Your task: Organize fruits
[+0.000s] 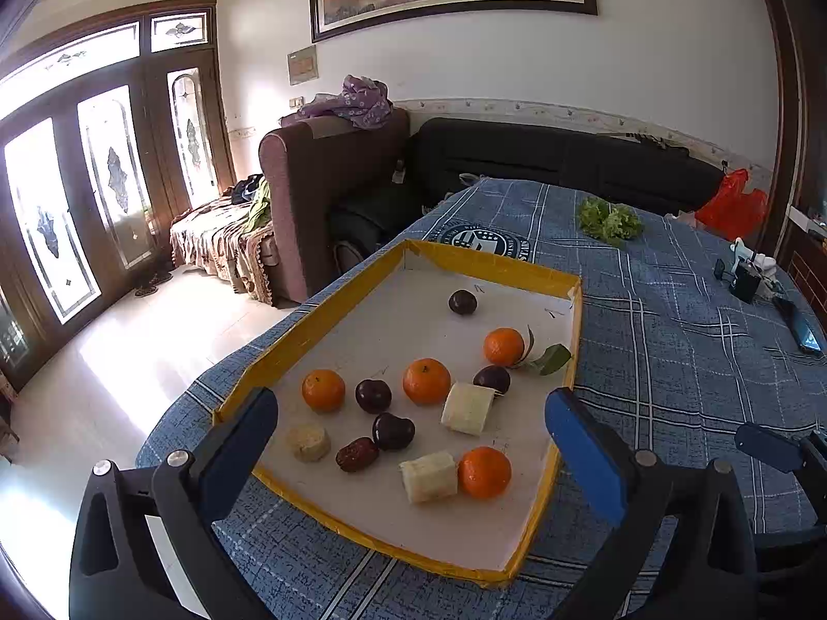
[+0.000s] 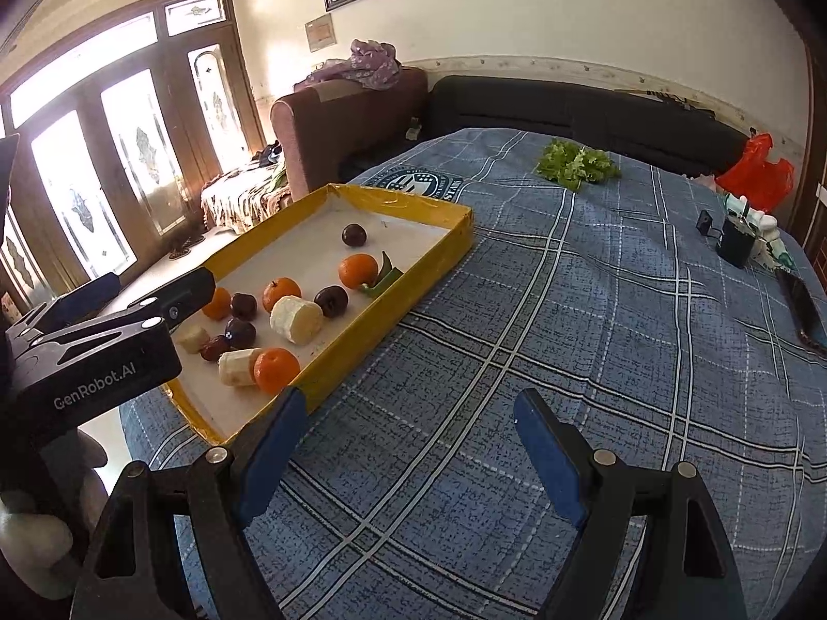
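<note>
tray: a shallow yellow-rimmed tray [image 1: 315,323] with a white floor is seen lying on the counter [image 1: 672,361], which is covered by a blue plaid cloth; it fills the centre of the left wrist view and sits left of centre in the right wrist view

oranges: 4 are counted in the tray, 1 at lower right [image 1: 484,471], 1 in the middle [image 1: 426,381], 1 to the left [image 1: 323,389], and 1 further up with a green leaf attached [image 1: 503,346]

dark fruits: 4 round dark ones are scattered among the oranges, the furthest [image 1: 462,302] sitting alone toward the upper part of the tray; a wrinkled reddish date [image 1: 357,454] is spotted just beside the nearest dark one [image 1: 393,431]

banana pieces: 3 peeled chunks are seen, 1 touching the lower-right orange [image 1: 429,476], 1 in the middle right [image 1: 468,408], and 1 small at lower left [image 1: 309,443]

left gripper [image 1: 411,429]: jaws are held wide apart, nothing between the pads, framing the near end of the tray

right gripper [image 2: 403,439]: jaws are spread apart too, nothing gripped, over bare cloth to the right of the tray

extras: a bunch of leafy greens [image 1: 610,219] is left near the far edge of the counter, upper right of frame
</note>
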A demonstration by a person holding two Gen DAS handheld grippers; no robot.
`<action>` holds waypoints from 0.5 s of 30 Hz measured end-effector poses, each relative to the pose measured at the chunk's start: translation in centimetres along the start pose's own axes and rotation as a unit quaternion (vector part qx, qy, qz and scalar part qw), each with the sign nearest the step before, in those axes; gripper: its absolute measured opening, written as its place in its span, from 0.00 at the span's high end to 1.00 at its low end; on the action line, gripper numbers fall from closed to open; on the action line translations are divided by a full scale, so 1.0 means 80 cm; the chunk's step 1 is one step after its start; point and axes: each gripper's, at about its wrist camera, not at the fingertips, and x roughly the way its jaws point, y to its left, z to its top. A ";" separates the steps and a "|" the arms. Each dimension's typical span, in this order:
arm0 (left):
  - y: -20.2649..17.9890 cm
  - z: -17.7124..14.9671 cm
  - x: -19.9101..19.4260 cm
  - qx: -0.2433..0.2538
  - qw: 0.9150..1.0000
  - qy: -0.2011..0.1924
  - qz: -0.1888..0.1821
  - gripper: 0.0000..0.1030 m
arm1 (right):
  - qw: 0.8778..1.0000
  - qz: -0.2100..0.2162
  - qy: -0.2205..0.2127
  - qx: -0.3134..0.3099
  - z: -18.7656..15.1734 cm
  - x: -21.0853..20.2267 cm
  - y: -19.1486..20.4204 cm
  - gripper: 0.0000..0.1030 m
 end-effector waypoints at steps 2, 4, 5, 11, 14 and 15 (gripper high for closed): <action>0.001 0.001 -0.002 0.000 1.000 -0.001 -0.001 0.00 | 1.000 -0.001 -0.002 -0.001 -0.001 -0.002 0.002 0.16; 0.001 0.000 -0.005 0.000 1.000 -0.003 -0.001 0.00 | 1.000 -0.002 -0.004 -0.002 -0.002 -0.005 0.003 0.16; 0.000 0.000 -0.006 0.000 1.000 -0.004 -0.002 0.00 | 1.000 -0.003 -0.004 -0.002 -0.002 -0.006 0.004 0.16; 0.003 -0.002 -0.015 -0.001 1.000 -0.010 -0.004 0.00 | 1.000 -0.004 -0.009 0.000 -0.004 -0.012 0.004 0.15; 0.004 -0.002 -0.020 -0.004 1.000 -0.016 0.000 0.00 | 1.000 -0.003 -0.011 0.001 -0.004 -0.015 0.005 0.15; 0.005 -0.002 -0.023 -0.006 1.000 -0.021 0.004 0.00 | 1.000 -0.003 -0.011 0.000 -0.004 -0.016 0.005 0.15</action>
